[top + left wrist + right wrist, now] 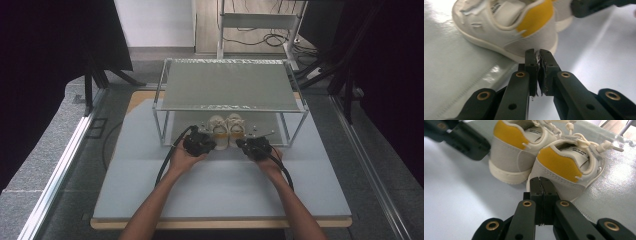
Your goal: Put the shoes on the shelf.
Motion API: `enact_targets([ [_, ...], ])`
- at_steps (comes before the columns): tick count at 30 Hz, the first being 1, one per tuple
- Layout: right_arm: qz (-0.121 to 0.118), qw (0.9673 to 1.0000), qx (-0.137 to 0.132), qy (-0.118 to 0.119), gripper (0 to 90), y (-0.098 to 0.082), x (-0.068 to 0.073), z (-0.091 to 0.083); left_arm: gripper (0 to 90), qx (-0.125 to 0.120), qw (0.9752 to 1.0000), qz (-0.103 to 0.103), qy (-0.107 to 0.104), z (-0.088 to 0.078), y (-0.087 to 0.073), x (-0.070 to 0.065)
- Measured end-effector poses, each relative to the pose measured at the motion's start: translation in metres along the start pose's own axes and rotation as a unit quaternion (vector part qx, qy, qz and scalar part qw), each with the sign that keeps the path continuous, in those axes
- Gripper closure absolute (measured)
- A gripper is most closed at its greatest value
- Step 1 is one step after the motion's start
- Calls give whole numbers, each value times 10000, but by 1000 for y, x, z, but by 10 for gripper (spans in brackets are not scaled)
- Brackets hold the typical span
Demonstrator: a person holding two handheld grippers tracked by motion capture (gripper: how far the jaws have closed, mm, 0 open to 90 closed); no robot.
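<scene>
Your high view is showing the rack (230,85) over both shoes (226,127); your left gripper (537,53) and right gripper (540,181) are sitting closed, empty, at the heels.

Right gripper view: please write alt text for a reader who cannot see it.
The right claw, shut with nothing between its jaws, points at the heel of the nearer shoe, a small cream one with a yellow heel tab. Its matching shoe stands beside it, and the left claw shows dark at upper left.
</scene>
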State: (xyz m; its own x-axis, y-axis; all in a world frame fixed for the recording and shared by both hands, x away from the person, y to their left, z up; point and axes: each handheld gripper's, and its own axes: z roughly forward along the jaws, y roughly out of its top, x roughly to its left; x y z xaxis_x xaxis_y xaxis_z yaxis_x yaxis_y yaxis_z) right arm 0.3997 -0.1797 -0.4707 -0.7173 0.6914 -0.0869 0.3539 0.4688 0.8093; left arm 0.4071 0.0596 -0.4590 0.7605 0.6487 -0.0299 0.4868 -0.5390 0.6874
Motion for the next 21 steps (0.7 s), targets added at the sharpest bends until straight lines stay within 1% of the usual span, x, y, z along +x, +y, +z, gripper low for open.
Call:
enact_targets([
  [1, -3, 10000, -1, 3, 900, 0, 0, 0, 856, 9, 10000, -51, 2, 1, 1, 1],
  [2, 9, 10000, -4, -15, 899, 0, -1, 0, 854, 17, 9999, -141, 48, 1, 1, 2],
  [3, 9, 10000, -4, -15, 899, 0, -1, 0, 854, 19, 9999, -123, 85, 2, 2, 3],
  [5, 43, 10000, -11, -33, 899, 0, -1, 1, 841, 7, 10000, -54, 64, 3, 3, 9],
  [7, 84, 10000, -10, -33, 899, 0, -3, 3, 830, -19, 9999, -114, 18, 4, 2, 12],
  [9, 70, 9999, 55, -50, 899, 3, -3, 4, 829, -22, 9999, -93, 55, 5, 3, 12],
  [12, 57, 9999, 72, -61, 900, 4, -2, 4, 829, -25, 9999, -94, 52, 5, 3, 12],
  [15, 50, 10000, 83, -5, 900, 4, -3, 6, 826, -16, 9999, -135, 37, 5, 3, 13],
  [17, 13, 9999, 99, 4, 900, 5, -2, 7, 826, -4, 9999, -117, 52, 5, 4, 14],
  [19, -7, 9999, 112, 10, 900, 5, 1, 9, 824, 17, 10000, 29, 71, 5, 5, 17],
  [21, -25, 9999, 132, 20, 899, 6, 3, 12, 823, 31, 10000, 27, 56, 5, 6, 17],
])
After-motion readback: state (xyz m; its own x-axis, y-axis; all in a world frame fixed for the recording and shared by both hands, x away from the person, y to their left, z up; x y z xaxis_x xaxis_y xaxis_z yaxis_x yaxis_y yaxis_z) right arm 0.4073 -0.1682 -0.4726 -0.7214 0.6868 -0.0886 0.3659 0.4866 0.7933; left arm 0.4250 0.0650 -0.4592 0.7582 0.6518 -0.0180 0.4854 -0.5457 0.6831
